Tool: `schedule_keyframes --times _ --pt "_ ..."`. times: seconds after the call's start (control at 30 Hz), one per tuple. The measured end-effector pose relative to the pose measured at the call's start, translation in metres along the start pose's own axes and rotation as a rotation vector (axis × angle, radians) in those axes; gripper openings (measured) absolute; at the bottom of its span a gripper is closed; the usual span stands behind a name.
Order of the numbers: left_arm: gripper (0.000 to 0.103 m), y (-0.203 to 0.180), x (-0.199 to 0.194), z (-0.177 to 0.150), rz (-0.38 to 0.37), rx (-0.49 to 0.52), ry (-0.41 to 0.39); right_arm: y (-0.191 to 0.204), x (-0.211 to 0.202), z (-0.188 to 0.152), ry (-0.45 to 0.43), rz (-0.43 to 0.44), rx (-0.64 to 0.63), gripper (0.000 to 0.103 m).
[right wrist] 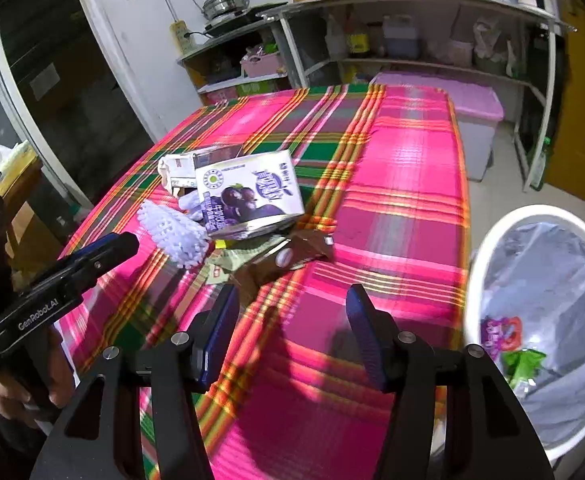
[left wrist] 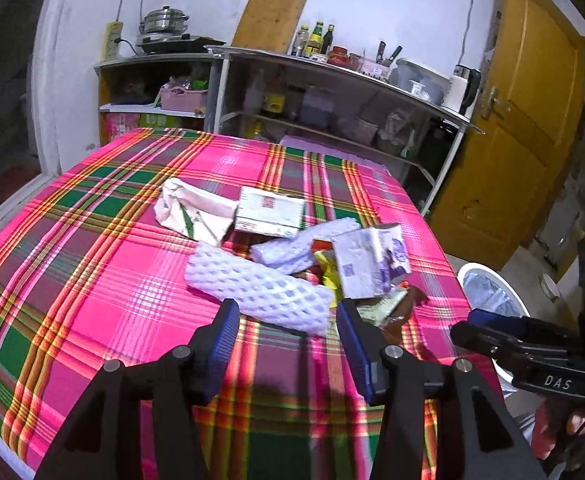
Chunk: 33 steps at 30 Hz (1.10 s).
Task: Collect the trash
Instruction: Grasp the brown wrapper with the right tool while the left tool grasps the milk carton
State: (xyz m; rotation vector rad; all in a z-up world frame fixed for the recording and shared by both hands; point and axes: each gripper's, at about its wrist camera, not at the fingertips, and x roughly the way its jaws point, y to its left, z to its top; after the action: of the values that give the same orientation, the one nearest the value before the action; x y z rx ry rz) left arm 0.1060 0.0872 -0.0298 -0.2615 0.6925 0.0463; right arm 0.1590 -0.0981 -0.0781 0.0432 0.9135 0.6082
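Now both my sets of fingers are spread apart and hold nothing: the left gripper hangs over the near edge of the trash pile, and the right gripper hangs over bare cloth on the worktop. The trash sits together in the middle of the worktop, and the white bin waits beside the table on my right. I count two foam nets, two paper boxes, one cloth bag, one brown wrapper and some small scraps I cannot count. The foam net looks soft, light and squashy, so I think I should pinch it at its near end. The purple milk box looks light and a bit stiff; I would take its edge.
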Motion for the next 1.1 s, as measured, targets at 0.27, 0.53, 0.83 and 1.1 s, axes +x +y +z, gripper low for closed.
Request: schedule_keyframes --times 0.27,0.53,0.83,1.1 --pt "0.05 0.017 0.002 0.006 0.003 -0.032 -0.012 0.012 0.028 0.014 0.033 0.023 0.062 0.056" --pt "0.05 0.017 0.003 0.014 -0.048 -0.036 -0.012 0.015 0.044 0.019 0.024 -0.041 0.085 0.037" --pt "0.058 -0.008 0.03 0.025 -0.174 -0.011 0.036 0.002 0.035 0.011 0.025 -0.013 0.093 0.027" --pt "0.058 -0.033 0.055 0.034 -0.216 0.006 0.074 -0.01 0.023 0.005 0.02 -0.014 0.106 0.019"
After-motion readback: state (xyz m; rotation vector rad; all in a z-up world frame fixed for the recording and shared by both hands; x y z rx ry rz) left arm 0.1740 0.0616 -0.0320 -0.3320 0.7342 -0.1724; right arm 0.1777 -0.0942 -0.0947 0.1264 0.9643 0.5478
